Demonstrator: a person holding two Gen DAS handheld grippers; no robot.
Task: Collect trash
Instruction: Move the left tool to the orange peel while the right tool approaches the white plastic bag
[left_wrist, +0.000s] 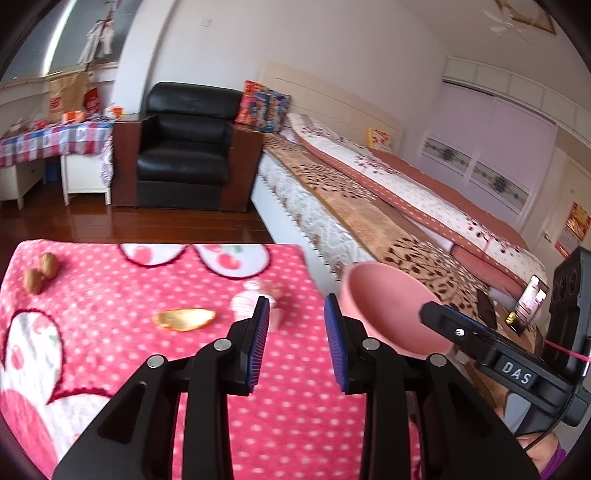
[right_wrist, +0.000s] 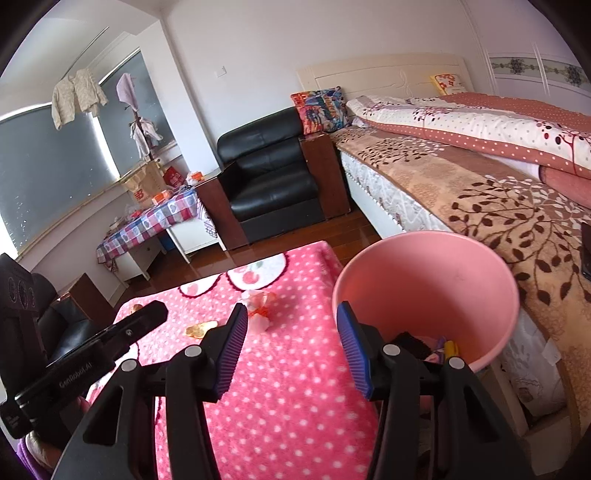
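Trash lies on the pink dotted blanket (left_wrist: 110, 332): an orange peel (left_wrist: 183, 319), a crumpled wrapper (left_wrist: 258, 299) just beyond the left gripper (left_wrist: 295, 314), and two walnuts (left_wrist: 40, 272) well apart. Both the left gripper and the right gripper (right_wrist: 291, 325) gape wide, holding nothing. The pink bin (right_wrist: 443, 280) stands beside the bed (right_wrist: 480, 184), bits already inside.

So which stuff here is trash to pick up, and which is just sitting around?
For the job:
orange peel
crumpled wrapper
two walnuts, maybe
pink bin

Just lying about:
black armchair
bed
checked table
phones on the bed
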